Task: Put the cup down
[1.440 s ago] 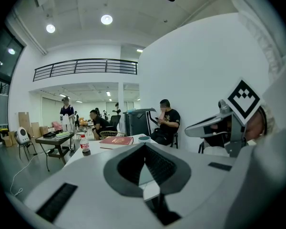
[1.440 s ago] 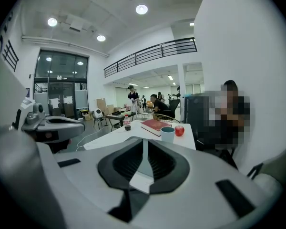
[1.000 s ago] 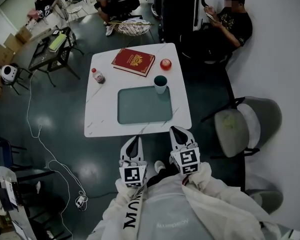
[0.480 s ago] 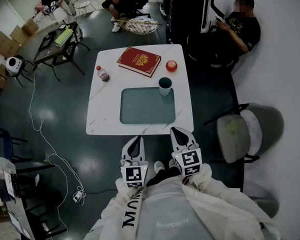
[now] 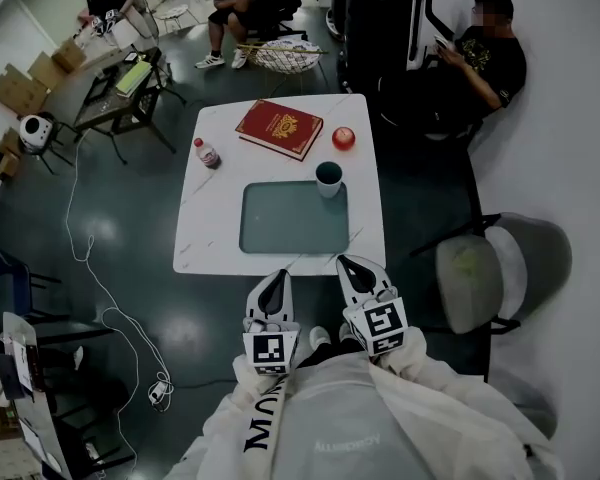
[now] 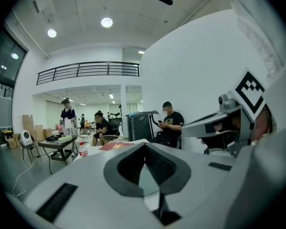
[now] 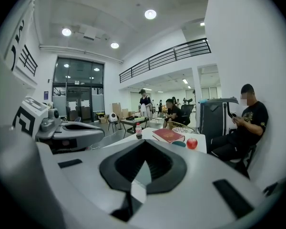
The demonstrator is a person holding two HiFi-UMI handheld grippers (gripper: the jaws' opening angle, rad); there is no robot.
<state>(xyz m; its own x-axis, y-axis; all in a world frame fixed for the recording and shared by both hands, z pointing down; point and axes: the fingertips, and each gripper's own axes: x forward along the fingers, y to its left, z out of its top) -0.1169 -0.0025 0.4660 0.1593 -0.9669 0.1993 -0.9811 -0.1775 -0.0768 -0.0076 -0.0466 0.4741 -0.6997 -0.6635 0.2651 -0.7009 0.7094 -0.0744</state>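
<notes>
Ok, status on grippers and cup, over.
Left gripper and right gripper shut, empty, short of the table. Cup upright at tray's far right corner. Nothing in the way.

White black-lettered jacket; white left hand-held gripper and right hand-held gripper.

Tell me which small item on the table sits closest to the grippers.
The teal cup, at the tray's far right corner; the apple, red book and bottle lie farther back.
</notes>
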